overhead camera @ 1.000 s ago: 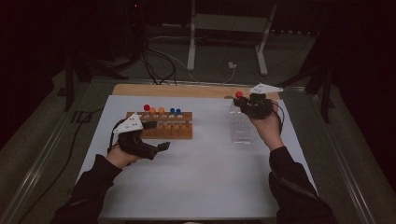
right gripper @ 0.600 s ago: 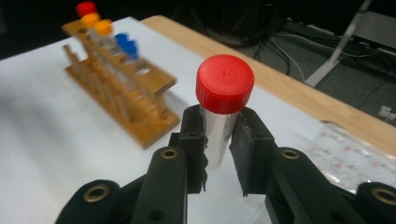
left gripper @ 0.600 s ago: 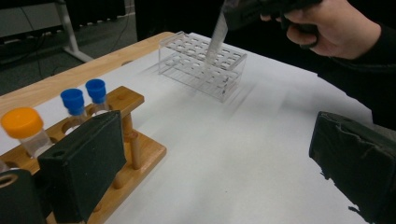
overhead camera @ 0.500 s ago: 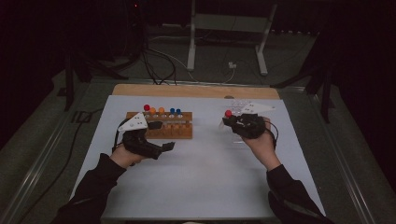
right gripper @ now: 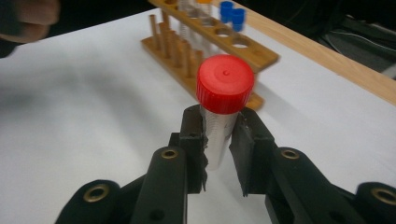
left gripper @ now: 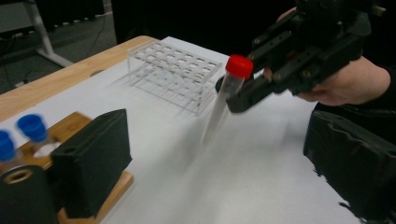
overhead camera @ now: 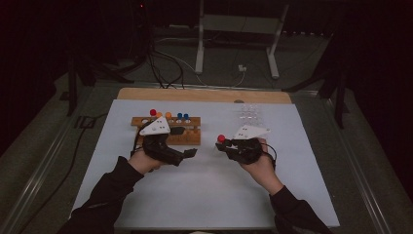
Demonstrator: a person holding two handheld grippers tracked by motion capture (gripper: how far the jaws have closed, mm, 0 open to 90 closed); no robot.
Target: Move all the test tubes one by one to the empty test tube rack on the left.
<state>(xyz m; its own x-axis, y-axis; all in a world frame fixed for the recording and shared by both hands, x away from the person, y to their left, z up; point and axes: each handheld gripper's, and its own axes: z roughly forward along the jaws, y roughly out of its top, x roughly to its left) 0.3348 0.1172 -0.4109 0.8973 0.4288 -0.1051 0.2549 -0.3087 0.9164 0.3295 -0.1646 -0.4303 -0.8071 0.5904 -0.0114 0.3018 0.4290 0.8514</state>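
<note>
1. Centre-right of the high view: right tool (overhead camera: 225, 145) clamped on a red-capped tube (overhead camera: 221, 139), just below the cap, above the bench (overhead camera: 204, 195).
2. Tube (right gripper: 219, 121) looks like clear thin plastic: light, stiff, smooth-walled, so likely slippery and crushable. Judged best hold: upper wall under the cap, as now, with moderate squeeze.
3. Left tool (overhead camera: 187, 155) holds nothing; its jaws have just been narrowing yet stand apart, beside the wooden rack (overhead camera: 187, 136).
4. Clear rack (left gripper: 173, 74) sits upper centre of the left gripper view.
</note>
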